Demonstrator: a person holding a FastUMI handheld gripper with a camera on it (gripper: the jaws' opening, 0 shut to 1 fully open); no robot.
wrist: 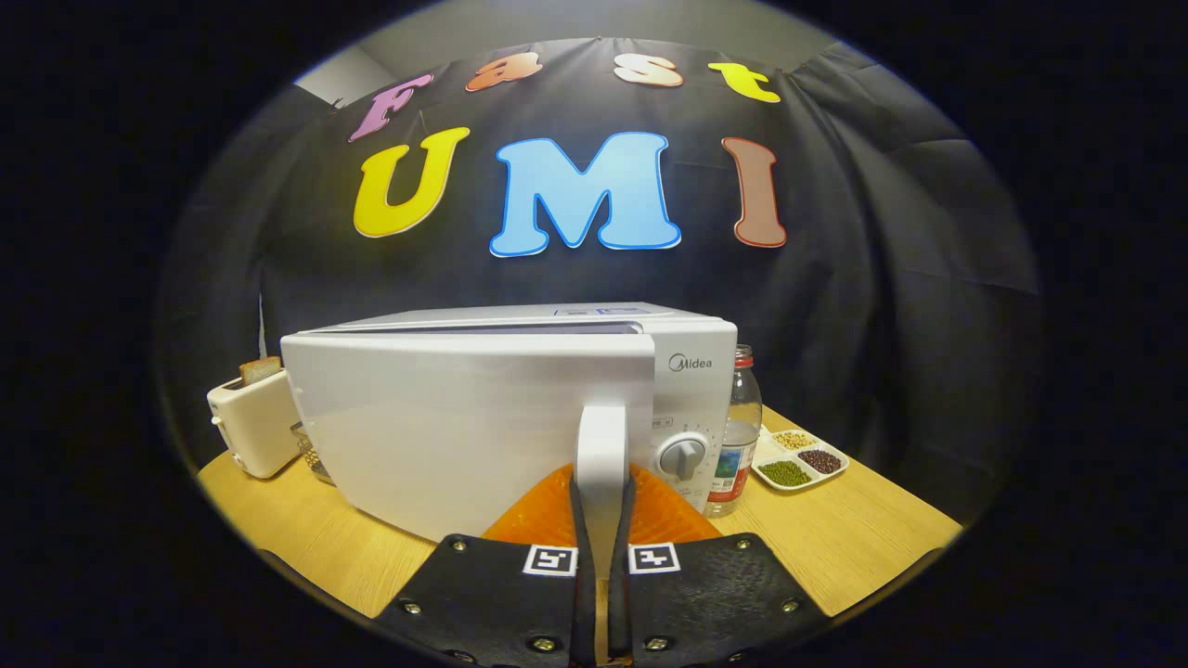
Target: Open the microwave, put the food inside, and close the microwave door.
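Table [863, 547]: light wood; it carries everything here; its bare top shows to the right of the microwave and under the door's swung-out edge.
Microwave [691, 390]: white, standing mid-table against the black cloth wall; its control panel sits at its right end, with a round dial [682, 456] low on that panel.
Door [464, 427]: white, hinged at the microwave's left; it stands slightly ajar, so a dark gap shows along the top between door and body.
Handle [601, 445]: white upright bar at the door's right edge, just left of the dial.
Gripper [601, 515]: right in front of the microwave; its two fingers are pressed together on the handle, one on each side, with the bar running up between them.
Toaster [255, 422]: cream, left of the microwave and touching or nearly touching the door's far end; a brown slice stands up out of its slot.
Bottle [738, 436]: clear, red-capped, labelled, upright just right of the microwave.
Tray [800, 459]: white, divided, right of the bottle; its compartments hold green, dark red and pale beans.
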